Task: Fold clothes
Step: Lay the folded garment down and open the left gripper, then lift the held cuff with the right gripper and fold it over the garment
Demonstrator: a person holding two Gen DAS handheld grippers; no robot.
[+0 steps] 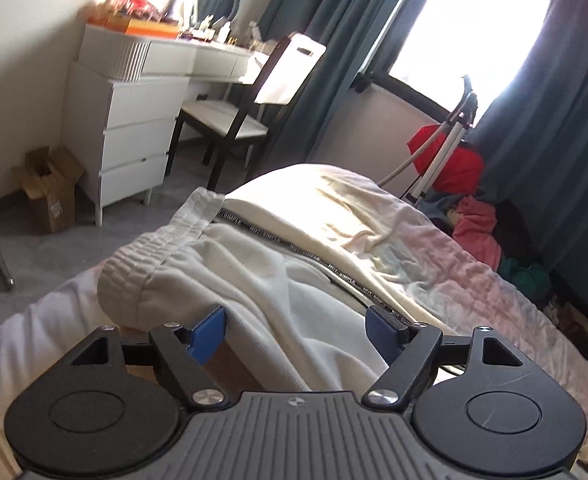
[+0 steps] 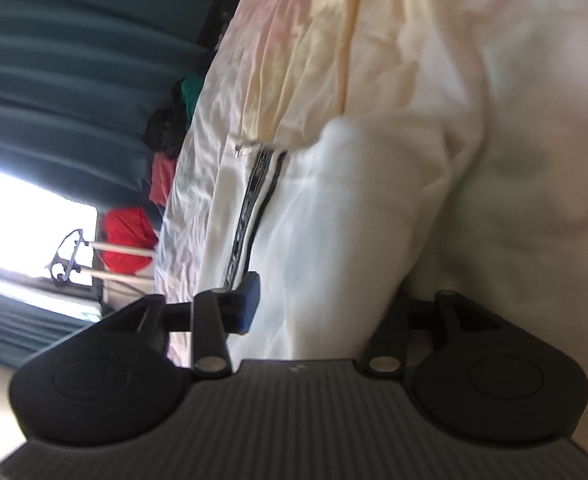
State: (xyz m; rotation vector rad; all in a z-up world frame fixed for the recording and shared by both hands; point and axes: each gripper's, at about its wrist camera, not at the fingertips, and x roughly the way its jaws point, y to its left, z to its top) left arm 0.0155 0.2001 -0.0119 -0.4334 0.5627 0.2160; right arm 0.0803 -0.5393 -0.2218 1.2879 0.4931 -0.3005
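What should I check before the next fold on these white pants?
1. Left tool free of cloth: ok. Its blue pads stand wide apart and the white pants lie loose between them, unpinched.
2. Right tool free of cloth: cannot tell. One pad shows; the other is hidden under the fabric.
3. Waistband flat: not ok. It is bunched and raised.
4. Black side stripe visible as a fold guide: ok.
5. Pants lying on the bed cover: ok, though wrinkled.
6. Bed around the pants free of other clothes: cannot tell; both views show only part of it.
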